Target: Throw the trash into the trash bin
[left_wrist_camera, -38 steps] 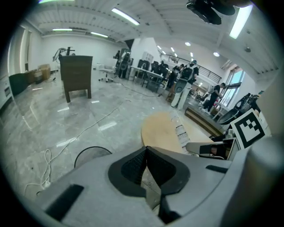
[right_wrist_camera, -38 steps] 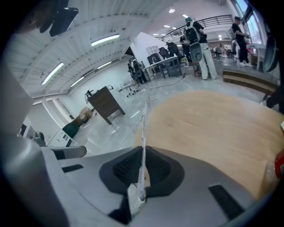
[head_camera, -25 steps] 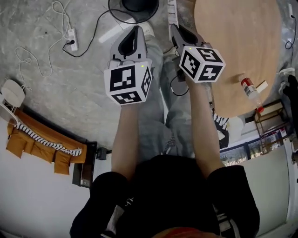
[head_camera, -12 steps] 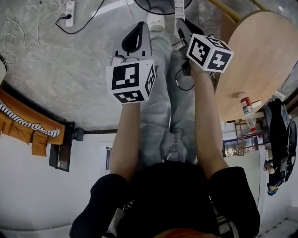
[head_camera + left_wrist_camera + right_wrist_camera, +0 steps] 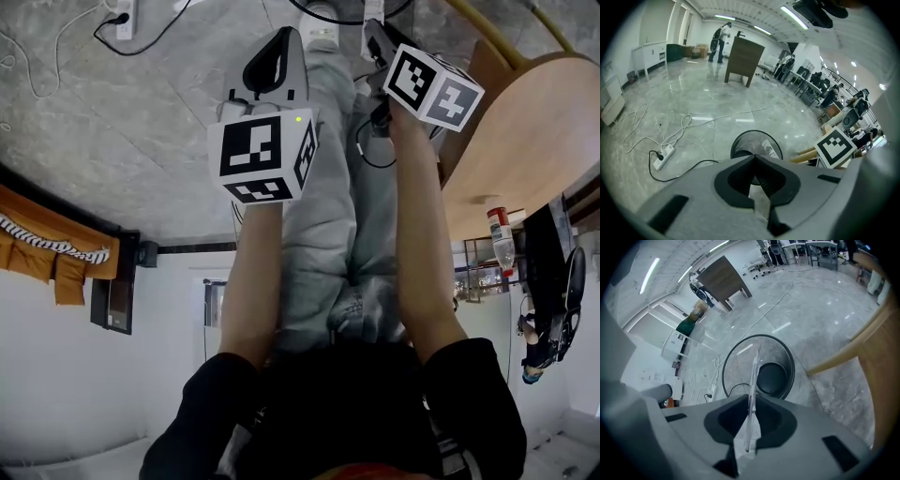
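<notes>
Pinches a thin, clear plastic wrapper [image 5: 753, 373] edge-on in the right tool [image 5: 752, 398], jaws all but closed on its lower part, the free end standing up past the tips and showing right over the round mesh trash bin [image 5: 733, 369] on the floor below. Shows the left tool [image 5: 754, 158] with tips meeting and nothing plainly caught there; cannot tell whether the pale patch behind those tips is a scrap or only the floor. Looks very light and filmy, with just enough stiffness to stand upright, and likely slick too, so probably needs no more than a gentle nip. Seems best taken across its flat face near one end, as here, not by a loose edge. May well flutter sideways or cling to a pad on release, so calls for opening wide, close above the bin's mouth. Leaves the wooden counter [image 5: 534, 112] at the right, with a bottle [image 5: 502, 239] at its edge, out of the job.
</notes>
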A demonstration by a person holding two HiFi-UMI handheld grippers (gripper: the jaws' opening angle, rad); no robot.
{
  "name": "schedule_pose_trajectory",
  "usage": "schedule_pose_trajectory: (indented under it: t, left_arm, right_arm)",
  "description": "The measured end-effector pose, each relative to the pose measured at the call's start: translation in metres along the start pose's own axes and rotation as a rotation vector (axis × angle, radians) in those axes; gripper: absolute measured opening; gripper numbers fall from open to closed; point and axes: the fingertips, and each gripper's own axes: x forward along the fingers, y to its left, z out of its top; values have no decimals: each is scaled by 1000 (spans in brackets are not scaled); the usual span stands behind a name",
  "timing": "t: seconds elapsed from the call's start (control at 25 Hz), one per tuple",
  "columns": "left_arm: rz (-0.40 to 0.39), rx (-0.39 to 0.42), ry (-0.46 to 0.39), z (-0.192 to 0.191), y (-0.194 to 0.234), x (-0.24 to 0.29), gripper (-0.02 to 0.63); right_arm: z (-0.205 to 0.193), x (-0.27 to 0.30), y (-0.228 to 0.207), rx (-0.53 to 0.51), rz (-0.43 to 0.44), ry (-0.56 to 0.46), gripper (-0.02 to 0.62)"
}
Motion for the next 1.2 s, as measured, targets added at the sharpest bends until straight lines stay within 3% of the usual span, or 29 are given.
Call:
schedule_pose_trajectory:
  t: [0.12,0.2,0.24,0.36,0.48,0.6,0.8,1.2]
  left_arm:
    - [-2,1,5,2,2,2,5]
    - [-2,5,7,6,2,0,5]
    - [-3,9,9,9,0,-2,5]
    - [-9,32,3,21,-10,-6,5]
    - [-23,72,-15,37,-24,-11,5]
    - [-45,114,-32,52,-44,-15,5]
    - [-90,198,-41,65,-82,-27,5]
    - [-193,366,-73,75,-179,-64,5]
  right_arm:
    - [8,1,1,5,-9,-31,43]
    - [12,-2,6,8,4,-42,115]
    - [13,-5,8,11,12,-42,115]
    - [17,-22,12,26,26,-65,105]
    - [25,-44,14,29,40,-134,41]
    - [33,-67,18,22,71,-192,23]
    - [42,-113,17,34,108,-318,17]
    - [52,-232,-16,61,59,-576,12]
